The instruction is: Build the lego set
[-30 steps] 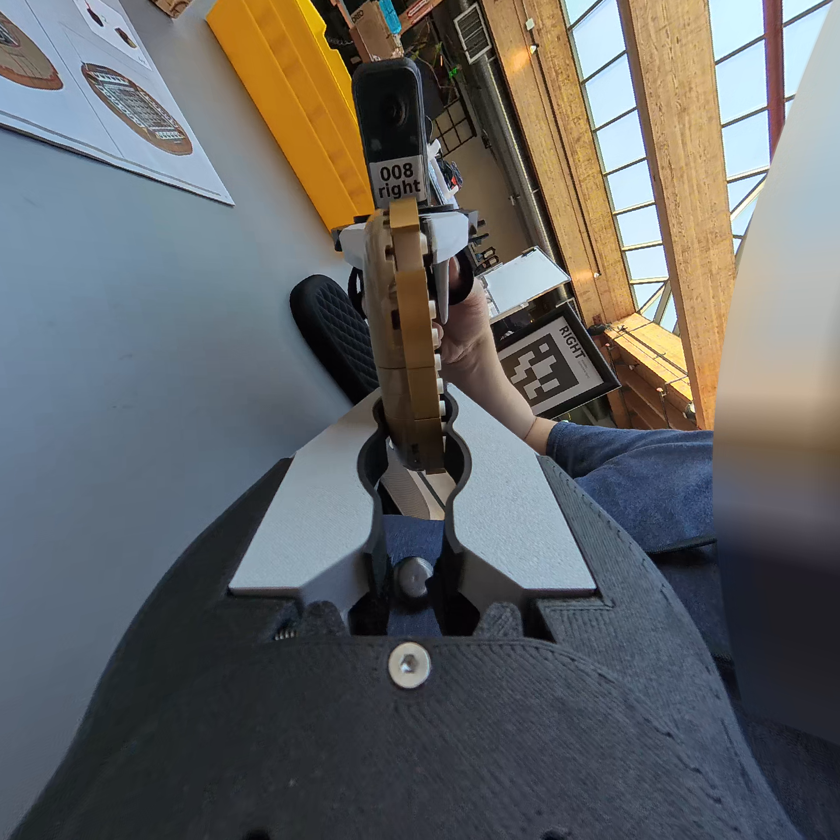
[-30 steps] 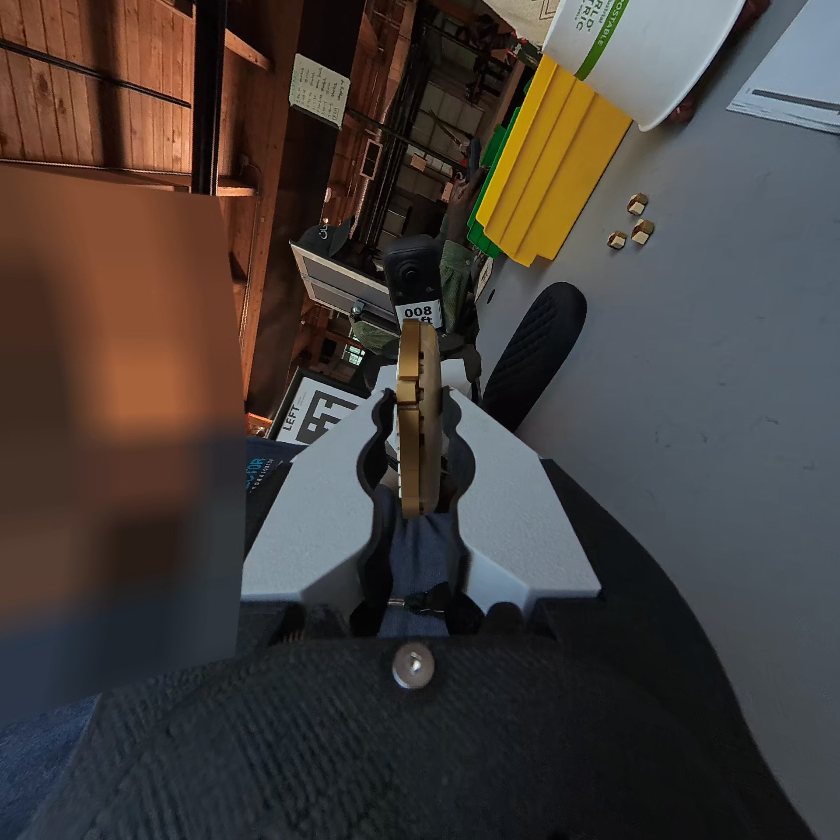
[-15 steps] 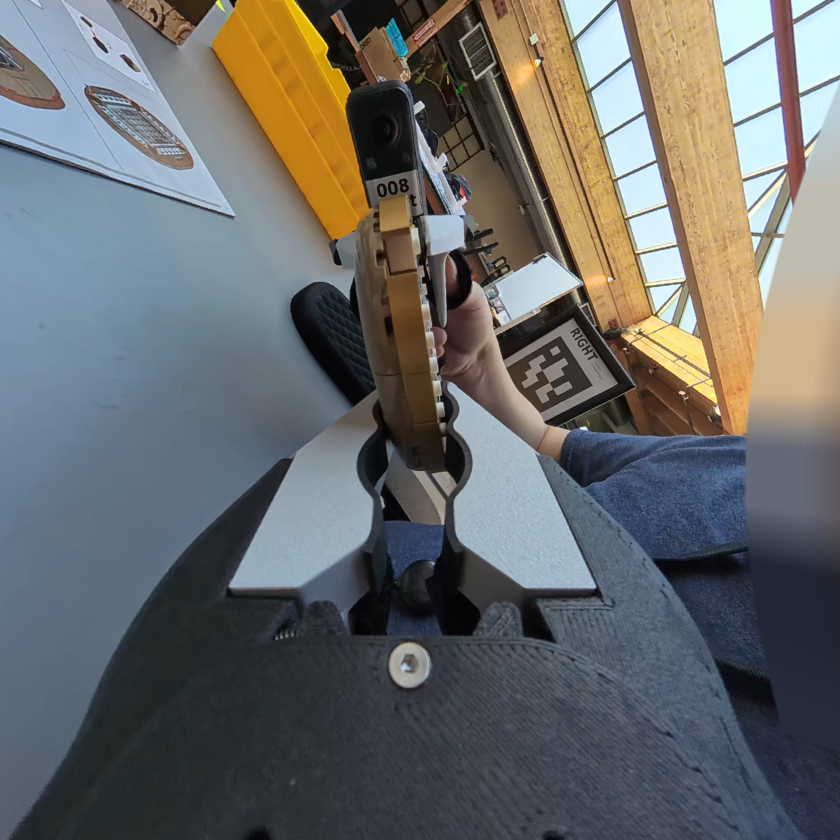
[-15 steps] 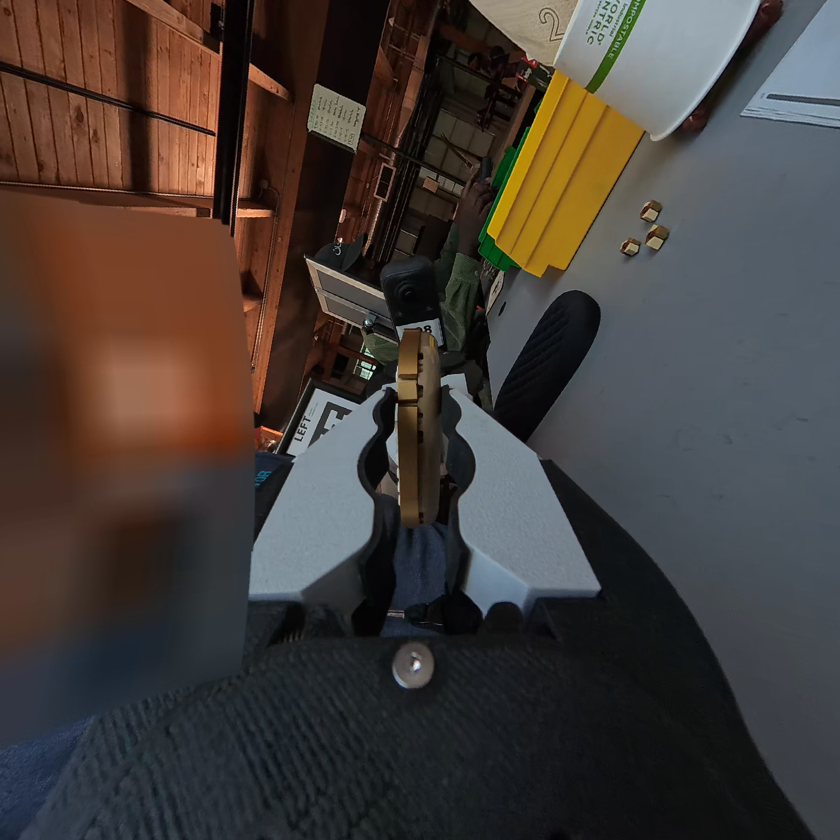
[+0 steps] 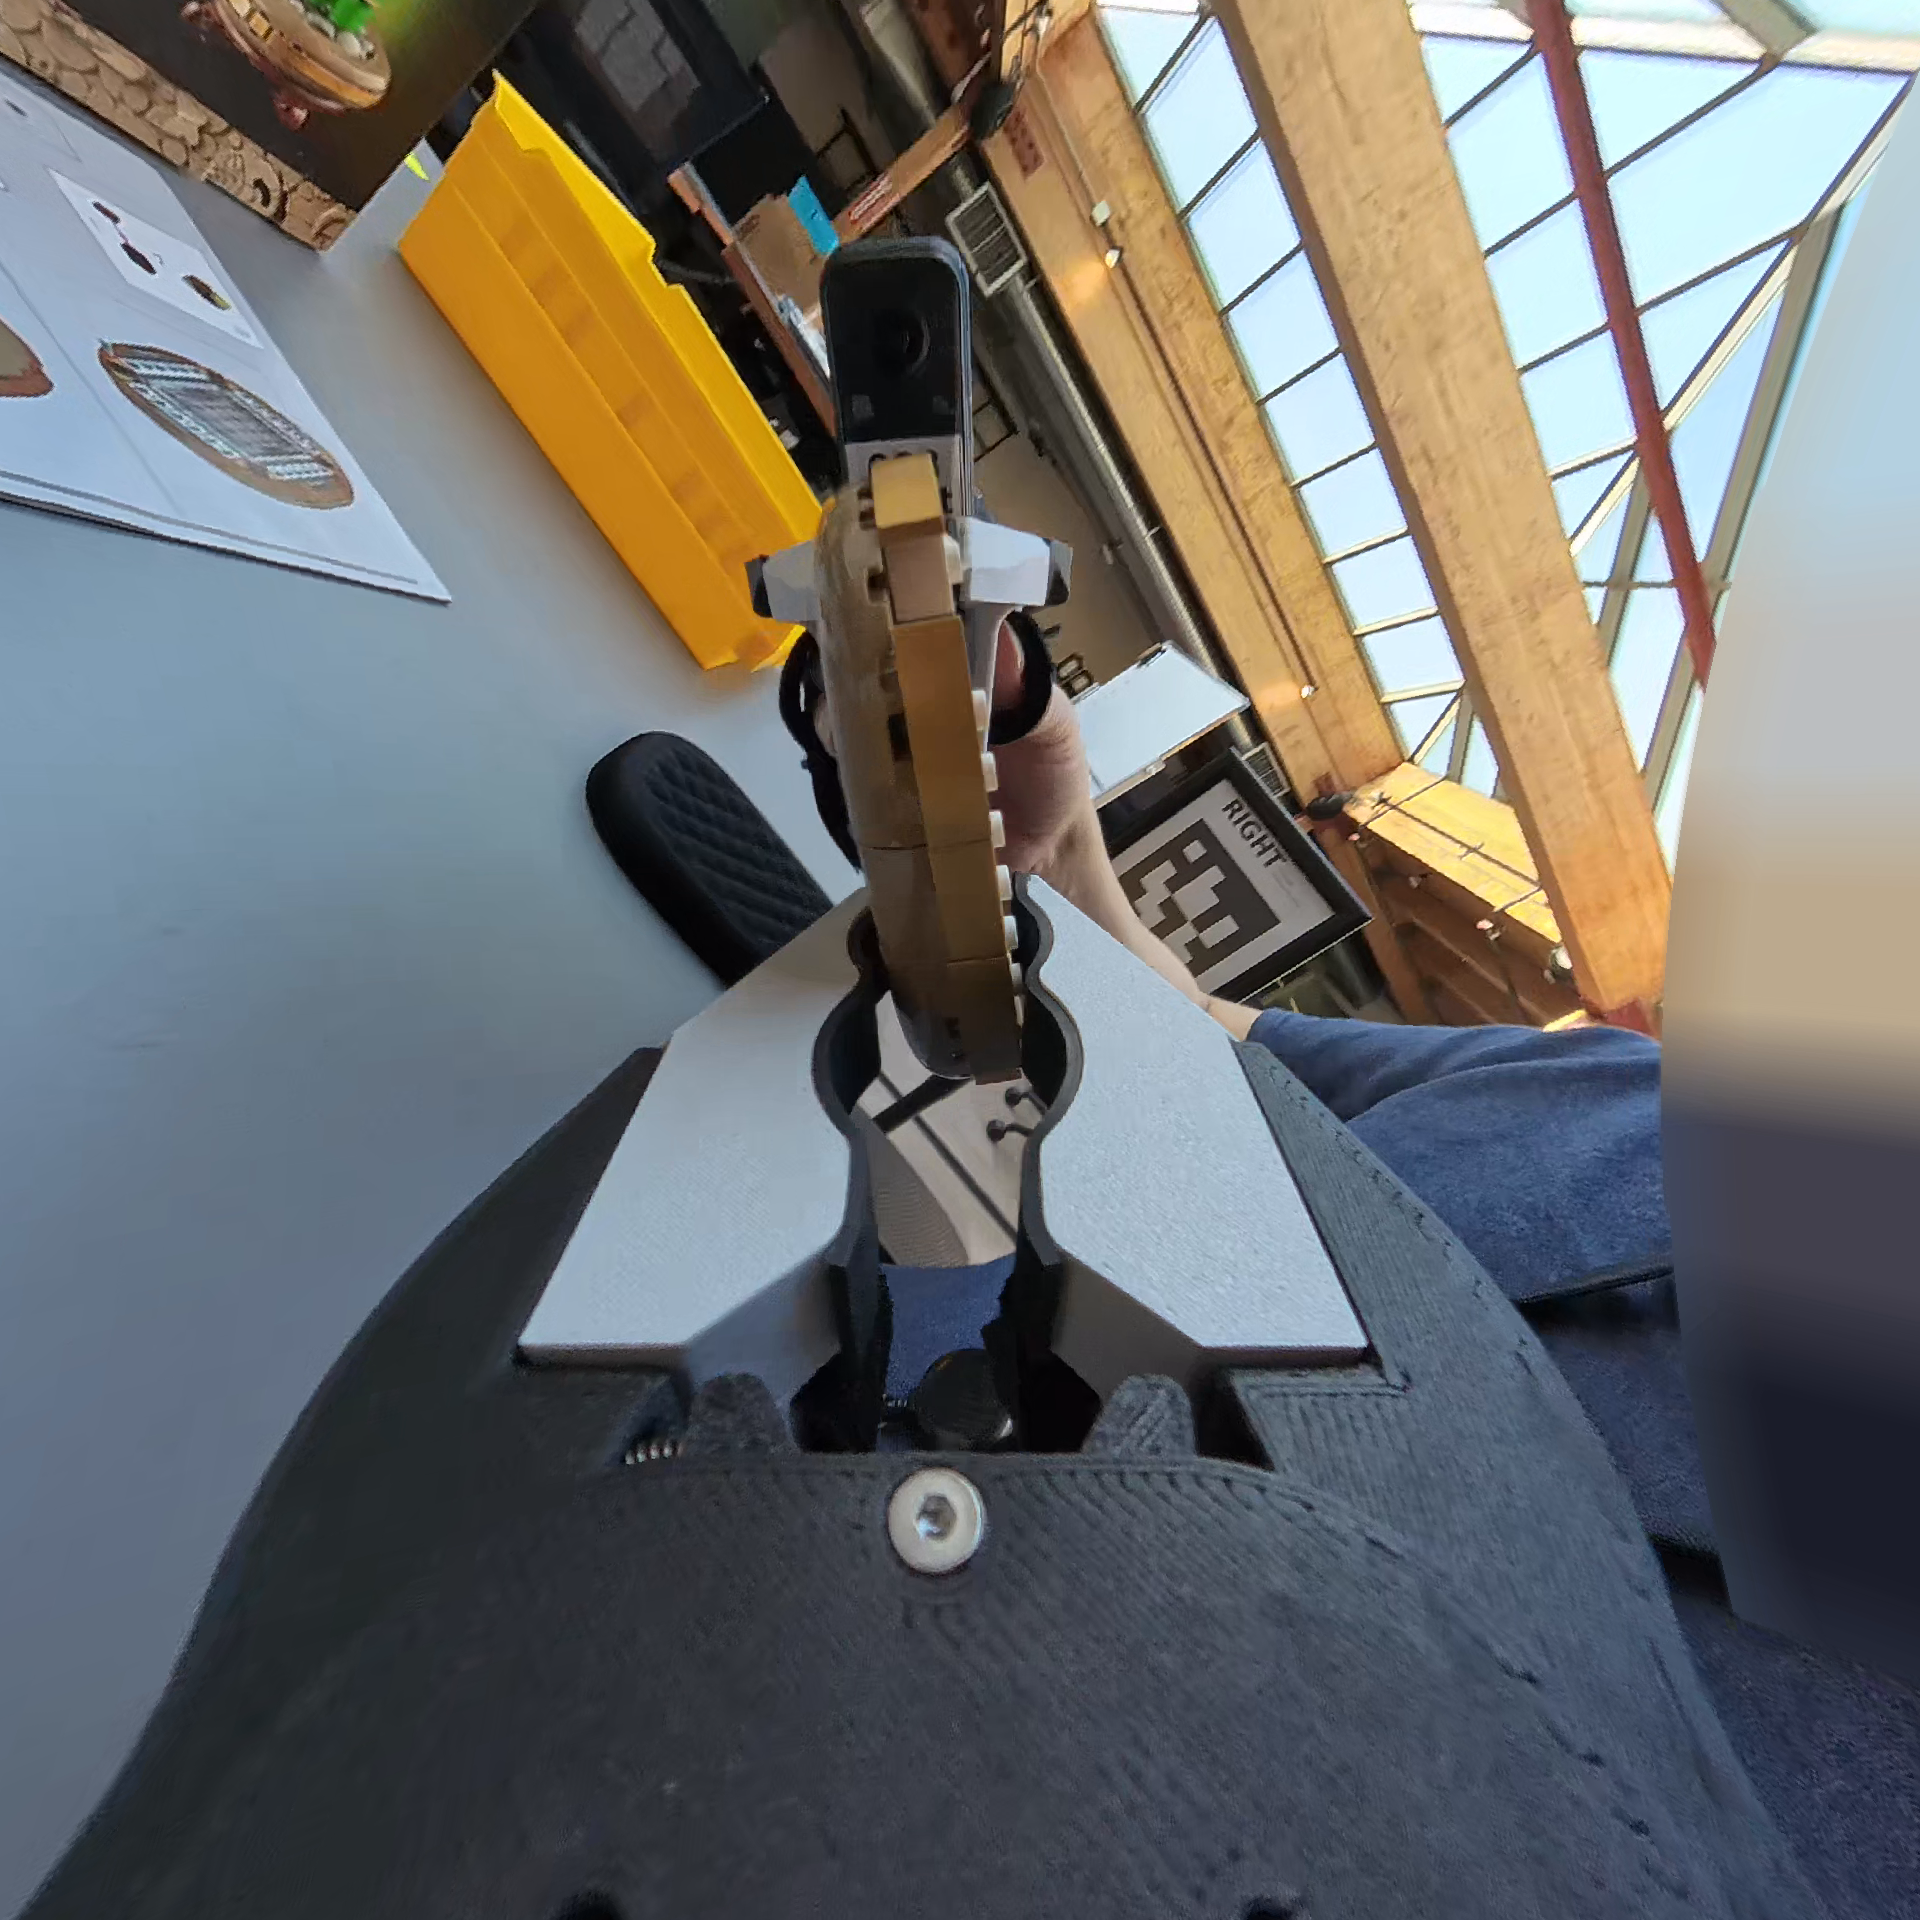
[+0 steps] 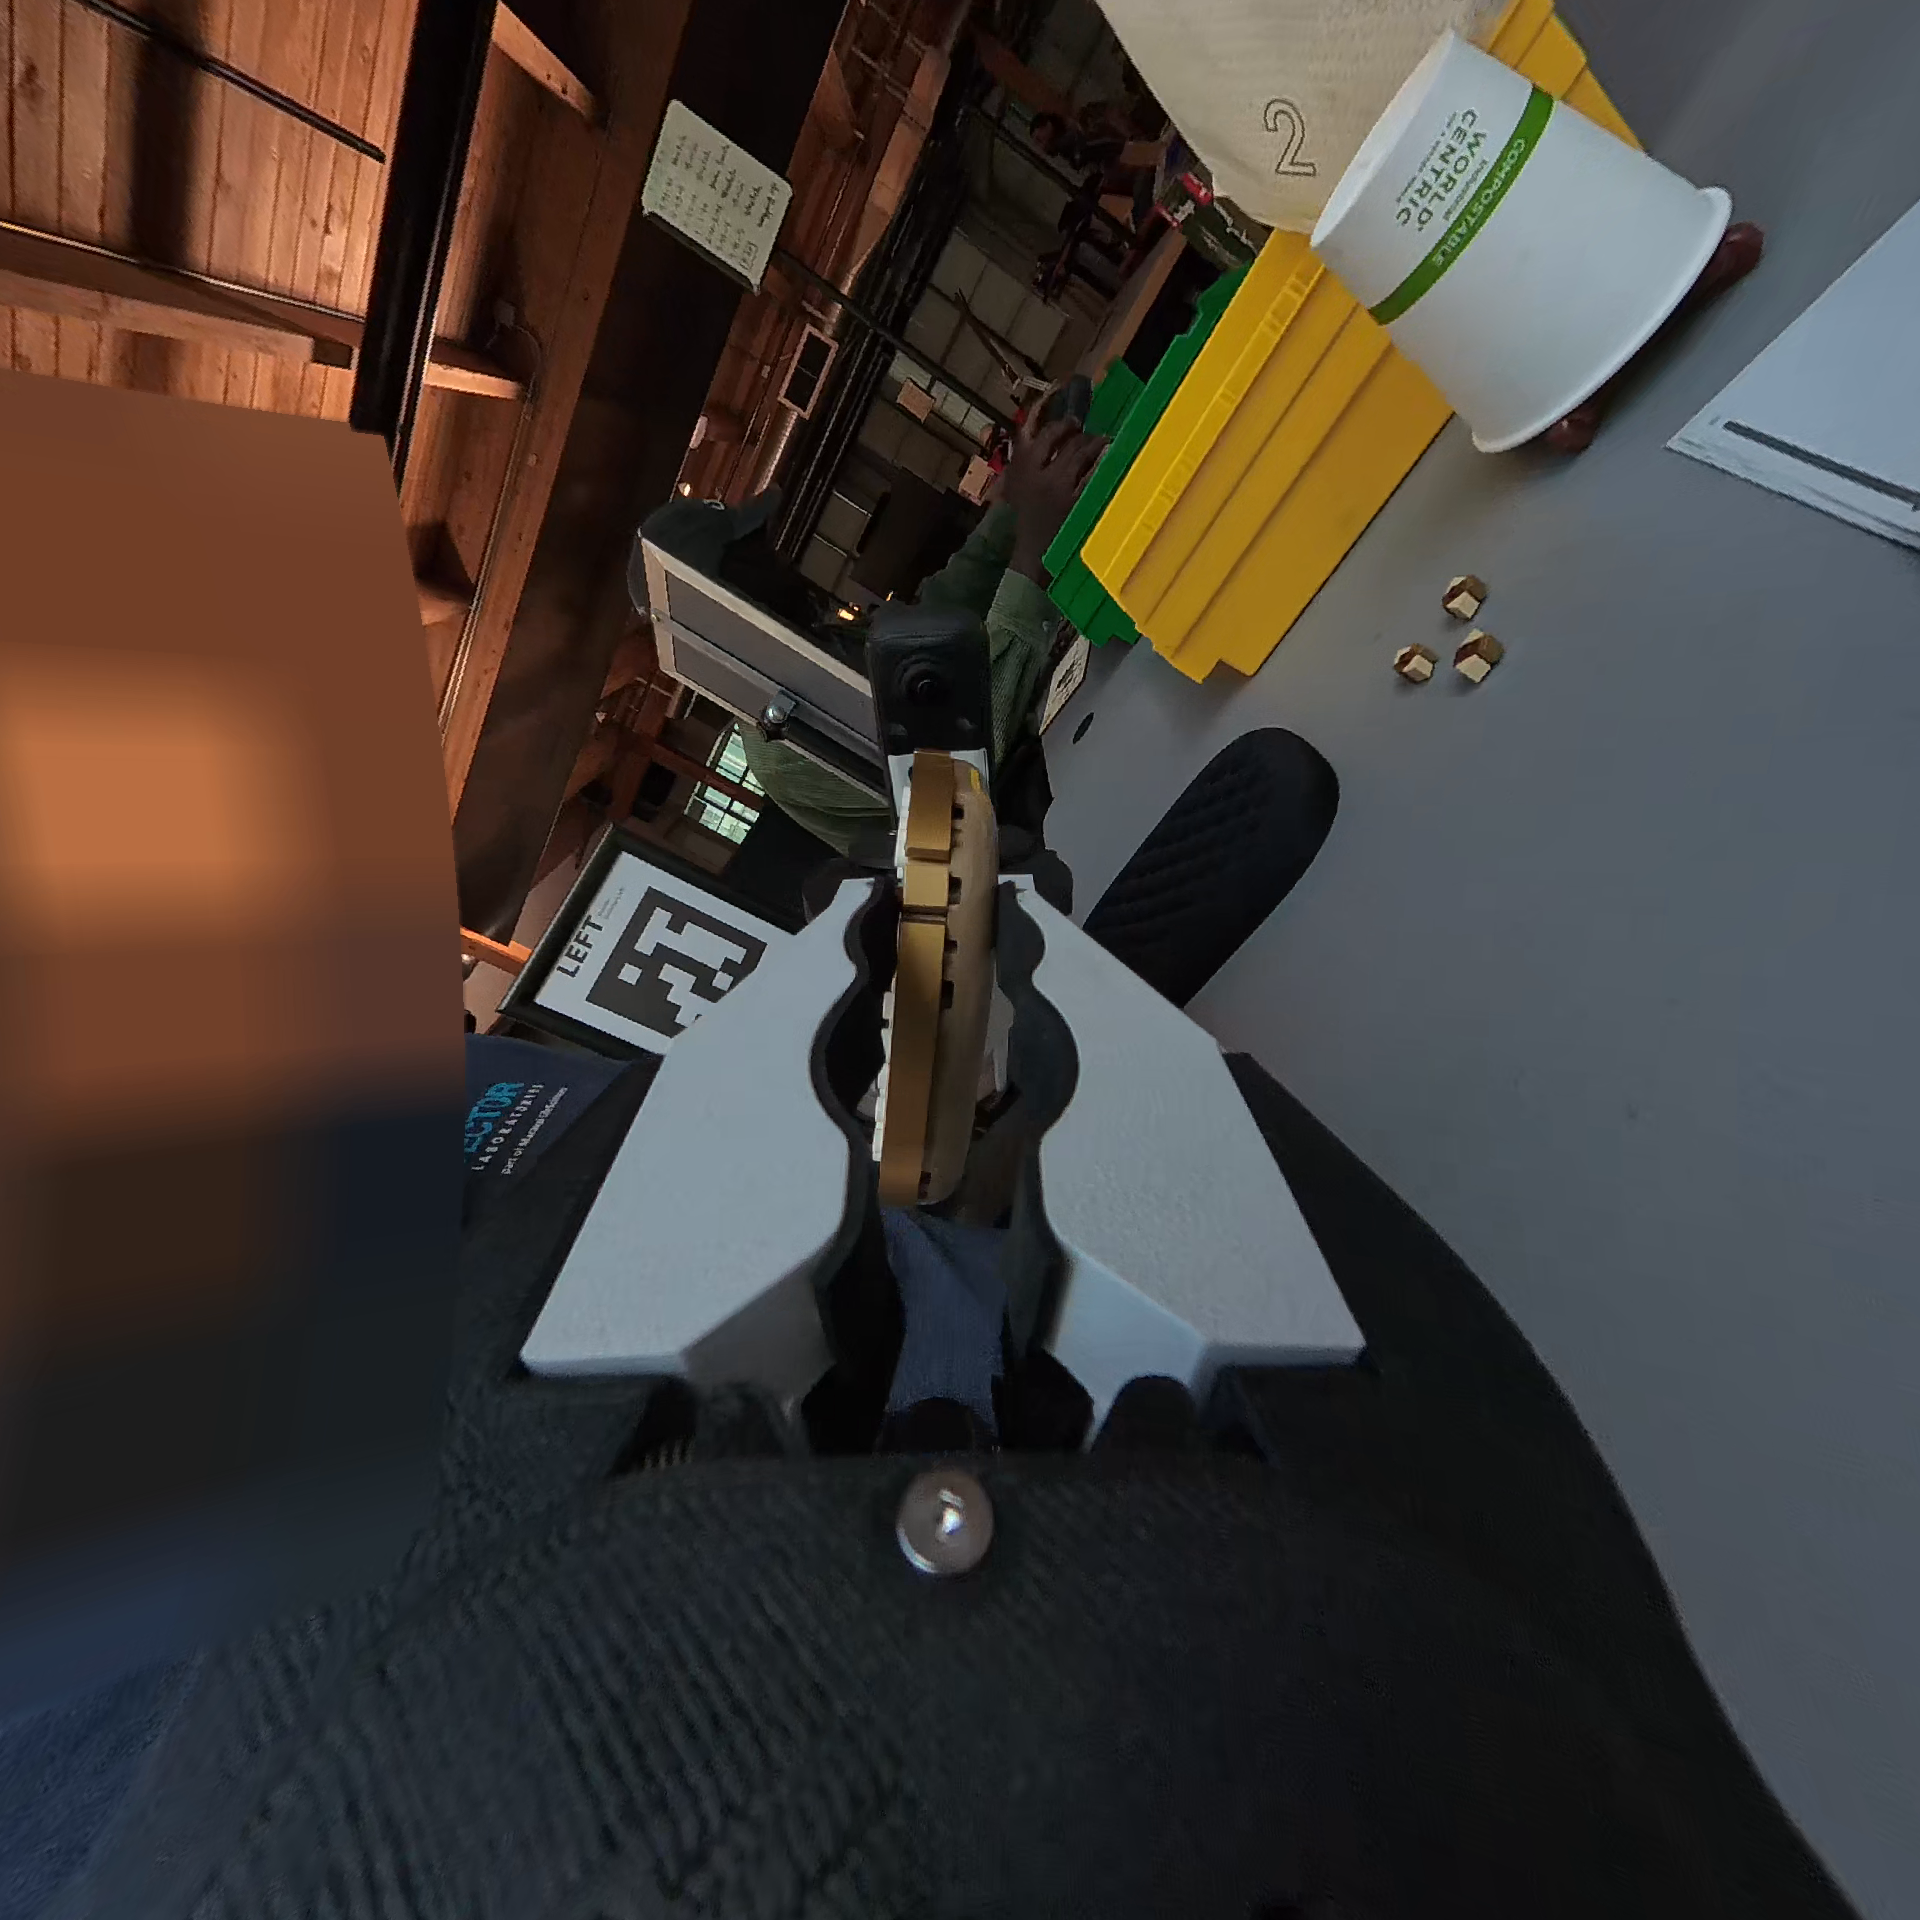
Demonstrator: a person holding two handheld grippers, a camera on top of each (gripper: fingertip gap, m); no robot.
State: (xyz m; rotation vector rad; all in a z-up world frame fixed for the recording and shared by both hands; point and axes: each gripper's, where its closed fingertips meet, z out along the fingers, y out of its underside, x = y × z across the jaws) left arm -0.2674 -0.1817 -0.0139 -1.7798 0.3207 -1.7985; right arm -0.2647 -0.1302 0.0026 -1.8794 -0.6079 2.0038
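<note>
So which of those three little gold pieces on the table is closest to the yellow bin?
The upper one of the gold pieces, set apart above the other pair, closest to the yellow bin.

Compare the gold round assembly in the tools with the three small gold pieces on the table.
The gold round assembly is far larger than any of the small gold pieces. The assembly is held edge-on in the air, clamped by the left tool and right tool; the pieces lie loose on the table. The assembly is a flat studded disc; the pieces are faceted chunks. Both are gold.
</note>
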